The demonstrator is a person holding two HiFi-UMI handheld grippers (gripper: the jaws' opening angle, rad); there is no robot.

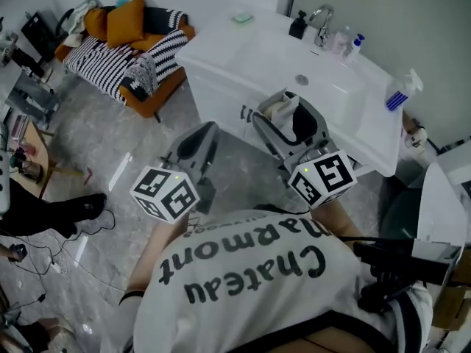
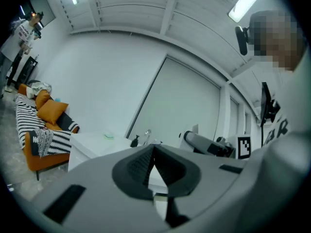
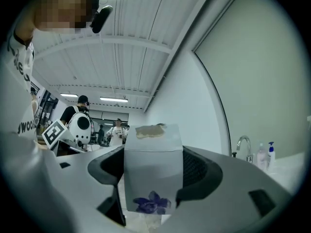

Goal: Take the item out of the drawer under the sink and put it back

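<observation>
Right gripper: we see the right gripper (image 1: pixel 288 116) clamped on a white cardboard box with a purple flower print (image 3: pixel 153 164). One jaw is on each side wall, and the box stands upright between them.
Why held so: we judge that squeezing the flat sides keeps the light box from twisting, and leaves its bottom free to set down.
Left gripper: the left gripper (image 2: pixel 153 152) has its jaws pressed together at the tips with nothing between them. It hangs low beside the person's body, well apart from the box. We read it as parked, maybe kept free for the drawer front.
Task item location: the box is in the air in front of the white sink cabinet front (image 1: pixel 221 98), below the rim of the white rectangular basin (image 1: pixel 331 94). It is out of the drawer and touches nothing but the jaws.
Drawer: the right gripper covers that part of the cabinet, so we cannot tell whether the drawer is open or shut.
Stage: our guess is that the take-out is done and the put-back is not.
Next move needs: lower the box level into the drawer, then spread the jaws.
Risk: the thin walls may dent under the squeeze, and a tilted box could catch the drawer edge.
Surroundings: a chrome tap (image 1: pixel 321 17) at the back of the basin, a blue spray bottle (image 1: pixel 397 94) on its right end, and an orange sofa with a striped throw (image 1: pixel 118 57) well apart to the left.
</observation>
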